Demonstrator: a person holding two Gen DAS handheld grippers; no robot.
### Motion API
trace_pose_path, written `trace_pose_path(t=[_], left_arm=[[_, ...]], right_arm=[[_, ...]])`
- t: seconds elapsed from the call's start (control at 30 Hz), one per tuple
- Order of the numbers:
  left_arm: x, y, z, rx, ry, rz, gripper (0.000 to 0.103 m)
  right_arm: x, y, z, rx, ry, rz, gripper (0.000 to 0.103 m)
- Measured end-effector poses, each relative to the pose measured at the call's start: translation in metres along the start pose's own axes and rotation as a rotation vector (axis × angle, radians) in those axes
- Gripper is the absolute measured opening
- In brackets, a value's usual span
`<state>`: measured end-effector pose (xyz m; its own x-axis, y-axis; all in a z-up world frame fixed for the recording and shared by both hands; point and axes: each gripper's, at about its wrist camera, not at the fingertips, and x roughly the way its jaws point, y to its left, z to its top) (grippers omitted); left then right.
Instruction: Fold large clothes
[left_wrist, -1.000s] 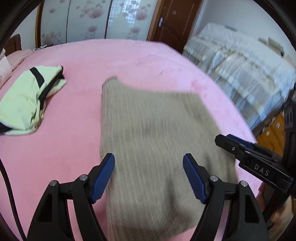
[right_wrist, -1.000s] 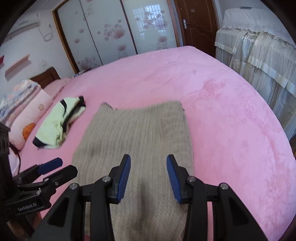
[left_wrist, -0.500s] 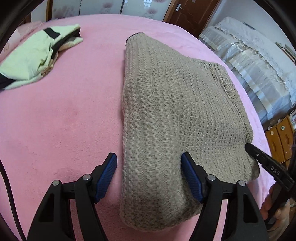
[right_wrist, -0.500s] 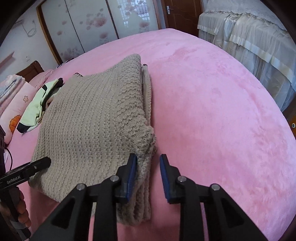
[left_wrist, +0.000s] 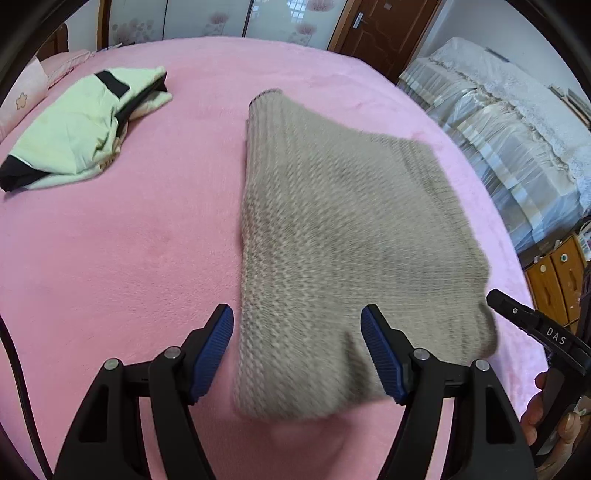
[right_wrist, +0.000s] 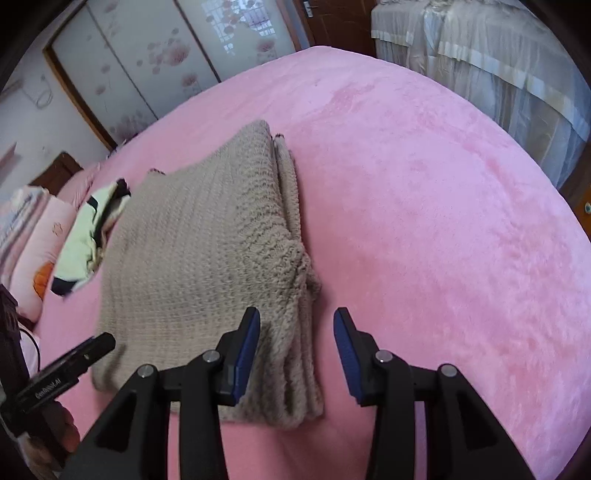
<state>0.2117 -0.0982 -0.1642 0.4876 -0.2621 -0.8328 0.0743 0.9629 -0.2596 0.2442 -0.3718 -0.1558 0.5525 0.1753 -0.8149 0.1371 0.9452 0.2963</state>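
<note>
A folded beige knit sweater (left_wrist: 332, 229) (right_wrist: 199, 251) lies on the pink bed (left_wrist: 110, 258) (right_wrist: 443, 221). My left gripper (left_wrist: 297, 325) hangs open over its near left corner; the sweater's edge sits between the blue pads with a gap at the left pad. My right gripper (right_wrist: 297, 321) is over the near right edge, where the stacked layers show. Its jaws are opening with that edge between them, and the right pad stands clear of the cloth. Each gripper's black tip shows in the other's view, the right gripper (left_wrist: 517, 314) and the left gripper (right_wrist: 92, 347).
A crumpled light green garment with black trim (left_wrist: 81, 133) (right_wrist: 85, 240) lies on the bed left of the sweater. Pink pillows (right_wrist: 33, 243) are at the far left. Cloth-covered furniture (left_wrist: 498, 140) and a wooden cabinet (left_wrist: 554, 280) stand past the bed's right edge.
Both views came closer to the sweater's near edge. The right jaws narrowed beside the sweater's corner, then spread apart again. The left jaws kept their width.
</note>
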Motion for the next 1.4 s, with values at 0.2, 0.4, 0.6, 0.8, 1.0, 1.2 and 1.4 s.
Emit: trace_pose_path(t=[0.2, 0.4, 0.6, 0.8, 1.0, 1.2, 1.4], left_arm=[[-0.045, -0.016, 0.004, 0.011, -0.023, 0.009, 0.08], [-0.095, -0.028, 0.008, 0.007, -0.092, 0.018, 0.091], [-0.135, -0.036, 0.02, 0.013, -0.149, 0.0, 0.091], [-0.15, -0.046, 0.046, 0.04, -0.123, -0.045, 0.091], [-0.146, -0.053, 0.085, 0.073, -0.136, 0.01, 0.091], [-0.098, -0.049, 0.125, 0.072, -0.052, -0.016, 0.091], [-0.018, -0.035, 0.147, 0.081, 0.05, -0.025, 0.091]], right_arm=[[-0.035, 0.01, -0.002, 0.013, 0.033, 0.026, 0.052], [-0.075, 0.025, 0.001, -0.001, 0.053, 0.066, 0.061], [-0.131, 0.054, 0.01, -0.105, -0.058, 0.08, 0.064], [-0.164, 0.071, 0.04, -0.168, -0.093, 0.125, 0.071], [-0.173, 0.084, 0.079, -0.246, -0.155, 0.138, 0.081], [-0.135, 0.085, 0.111, -0.296, -0.16, 0.194, 0.094], [-0.067, 0.069, 0.128, -0.345, -0.108, 0.271, 0.103]])
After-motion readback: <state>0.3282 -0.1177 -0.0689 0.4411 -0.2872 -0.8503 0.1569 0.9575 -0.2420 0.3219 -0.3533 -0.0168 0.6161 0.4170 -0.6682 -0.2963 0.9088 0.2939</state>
